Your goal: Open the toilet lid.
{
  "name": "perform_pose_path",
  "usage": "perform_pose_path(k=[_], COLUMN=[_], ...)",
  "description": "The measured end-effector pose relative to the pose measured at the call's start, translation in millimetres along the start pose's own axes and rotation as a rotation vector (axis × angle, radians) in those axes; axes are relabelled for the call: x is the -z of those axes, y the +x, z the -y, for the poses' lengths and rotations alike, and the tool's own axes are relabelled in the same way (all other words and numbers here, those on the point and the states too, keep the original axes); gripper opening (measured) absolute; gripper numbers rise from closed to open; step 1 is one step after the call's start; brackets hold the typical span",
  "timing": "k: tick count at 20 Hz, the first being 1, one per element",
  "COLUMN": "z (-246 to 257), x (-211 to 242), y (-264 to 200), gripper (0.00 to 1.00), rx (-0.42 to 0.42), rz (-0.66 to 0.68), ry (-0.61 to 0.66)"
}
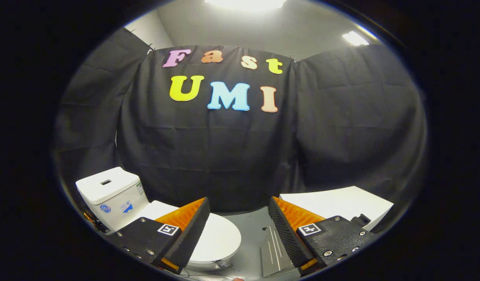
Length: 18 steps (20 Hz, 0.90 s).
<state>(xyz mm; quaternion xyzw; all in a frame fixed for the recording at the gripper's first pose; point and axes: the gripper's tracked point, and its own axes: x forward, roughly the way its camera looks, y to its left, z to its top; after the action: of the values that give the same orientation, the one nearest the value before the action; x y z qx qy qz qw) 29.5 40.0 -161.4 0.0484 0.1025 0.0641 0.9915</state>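
— Two fingers spread wide, claw (239, 228) gripping nothing, well above the toilet lid (218, 238).
— Lid lay flat and shut, partly behind the left finger, below the tank (109, 191).
— Approach step, I'd say. Its long axis ran from the tank toward the rounded front edge; next called for dropping down to hook that edge.

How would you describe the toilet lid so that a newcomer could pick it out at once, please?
Start at the black cloth wall; low against it stands a white tank. The lid lies closed in front of the tank, partly behind one finger of the open tongs. It is rounded and smooth, unlike the boxy tank and the flat white board.
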Motion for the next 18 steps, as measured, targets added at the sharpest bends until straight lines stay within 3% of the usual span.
perform_pose_path(k=[7, 18], z=[-8, -11], x=[65, 122], y=[13, 19], gripper=[0.95, 0.96], rx=[-0.027, 0.005], rz=[-0.138, -0.261], ry=[0.039, 0.258])
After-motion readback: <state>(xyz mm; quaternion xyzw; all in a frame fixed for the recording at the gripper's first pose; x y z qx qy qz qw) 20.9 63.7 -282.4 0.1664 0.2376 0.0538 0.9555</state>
